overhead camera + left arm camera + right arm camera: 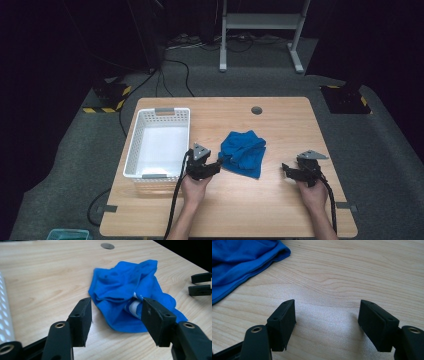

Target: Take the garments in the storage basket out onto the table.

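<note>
Dark floor and cable runs surround a pale wooden bench, on which a crumpled blue cloth is seen lying near the middle, with a white slotted basket well apart to its left. The left gripper is held just beside the cloth's near-left corner, its jaws parted and empty, nothing being pressed between them. The right gripper is held farther off, to the cloth's right, jaws likewise apart over bare wood. The cloth lies ahead and slightly right of the left jaws, its long axis running away from the person toward the bench's far edge; the left hand is judged the nearer for a grasp.

From the left gripper view, the cloth is shown with a white patch tucked in its folds (a label, possibly), and the other gripper's tips are seen at the right edge. From the right gripper view, a hemmed edge of the cloth is given at upper left.
</note>
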### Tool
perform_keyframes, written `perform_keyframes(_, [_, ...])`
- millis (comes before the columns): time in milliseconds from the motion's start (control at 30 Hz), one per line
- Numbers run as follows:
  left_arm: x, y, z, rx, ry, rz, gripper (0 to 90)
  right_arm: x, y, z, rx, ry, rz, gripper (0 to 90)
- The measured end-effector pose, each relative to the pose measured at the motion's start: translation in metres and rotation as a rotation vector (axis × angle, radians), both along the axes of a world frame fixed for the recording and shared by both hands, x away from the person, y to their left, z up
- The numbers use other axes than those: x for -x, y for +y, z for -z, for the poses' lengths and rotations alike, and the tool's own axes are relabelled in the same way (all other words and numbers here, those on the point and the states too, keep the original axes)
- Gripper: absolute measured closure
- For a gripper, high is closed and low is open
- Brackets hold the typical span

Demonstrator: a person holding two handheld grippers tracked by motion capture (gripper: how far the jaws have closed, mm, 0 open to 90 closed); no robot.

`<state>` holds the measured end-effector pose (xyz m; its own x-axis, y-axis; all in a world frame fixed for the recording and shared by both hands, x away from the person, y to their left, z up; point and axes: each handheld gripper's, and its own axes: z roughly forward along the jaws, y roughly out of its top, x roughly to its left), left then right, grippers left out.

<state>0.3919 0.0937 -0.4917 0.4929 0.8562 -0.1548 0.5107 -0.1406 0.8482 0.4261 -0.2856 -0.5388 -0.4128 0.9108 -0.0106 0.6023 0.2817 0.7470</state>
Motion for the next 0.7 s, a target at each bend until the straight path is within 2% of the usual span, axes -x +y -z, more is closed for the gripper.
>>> perform_keyframes(500, [0.003, -0.008, 0.017, -0.002, 0.034, 0.006, 41.8, 0.000, 0.000, 0.000, 0.000, 0.000, 0.000, 30.3])
perform_keyframes(700, [0.002, -0.010, 0.025, -0.016, 0.049, -0.002, 41.9, 0.000, 0.000, 0.000, 0.000, 0.000, 0.000, 30.3])
